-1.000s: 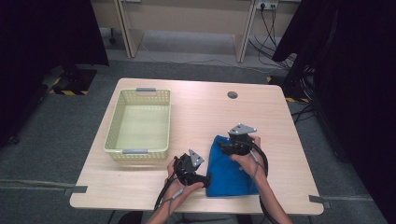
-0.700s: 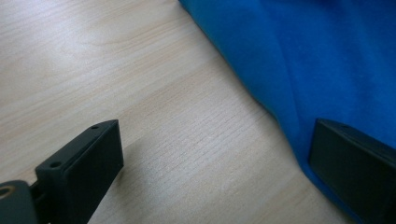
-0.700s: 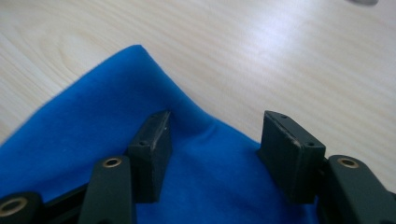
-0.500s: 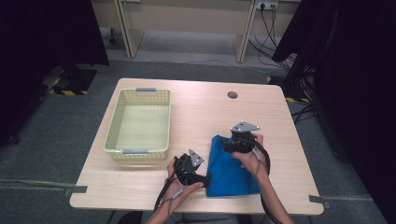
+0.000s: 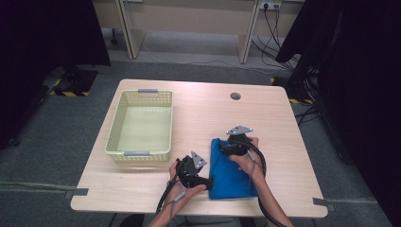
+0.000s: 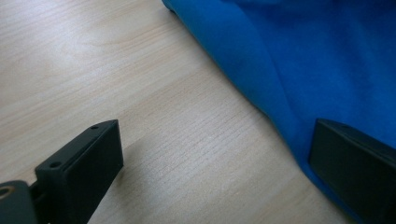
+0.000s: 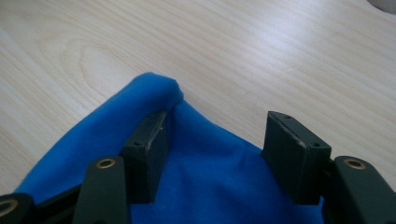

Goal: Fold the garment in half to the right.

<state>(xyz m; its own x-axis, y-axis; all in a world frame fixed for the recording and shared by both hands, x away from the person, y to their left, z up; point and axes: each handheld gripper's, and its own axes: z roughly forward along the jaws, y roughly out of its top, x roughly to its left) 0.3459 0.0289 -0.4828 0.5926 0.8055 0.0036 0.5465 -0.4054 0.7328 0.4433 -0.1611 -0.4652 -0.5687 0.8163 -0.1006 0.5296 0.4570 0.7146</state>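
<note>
The blue cloth (image 5: pixel 231 168) lies flat on the table (image 5: pixel 198 113) at the person's edge, between the two grippers, which suggests it is being folded or gathered from its corners.

The right gripper (image 5: pixel 226 147) sits over the cloth's far left corner. In the right gripper view its jaws stand about half apart with that corner (image 7: pixel 159 88) bunched up ahead of them; one jaw lies against the raised fold, the other stands clear on flat cloth, so nothing is pinched yet. The angle fits a move to nip the corner and lift it.

The left gripper (image 5: pixel 208 179) rests at the cloth's near left edge. In the left gripper view its jaws are wide apart: one over bare wood, the other on or just above the cloth's edge (image 6: pixel 261 88). They straddle the hem, as if to slide under it. Whether the far jaw truly touches the fabric I cannot tell from this close view.

Beyond the left gripper and to its left stands a basket (image 5: pixel 140 124), seemingly with nothing in it, a likely place for the cloth once folded. A cable hole (image 5: pixel 235 96) lies well ahead of the right gripper. The stretch of table from cloth to basket holds nothing; only the trailing gripper cables near the person's wrists could snag the fabric.
</note>
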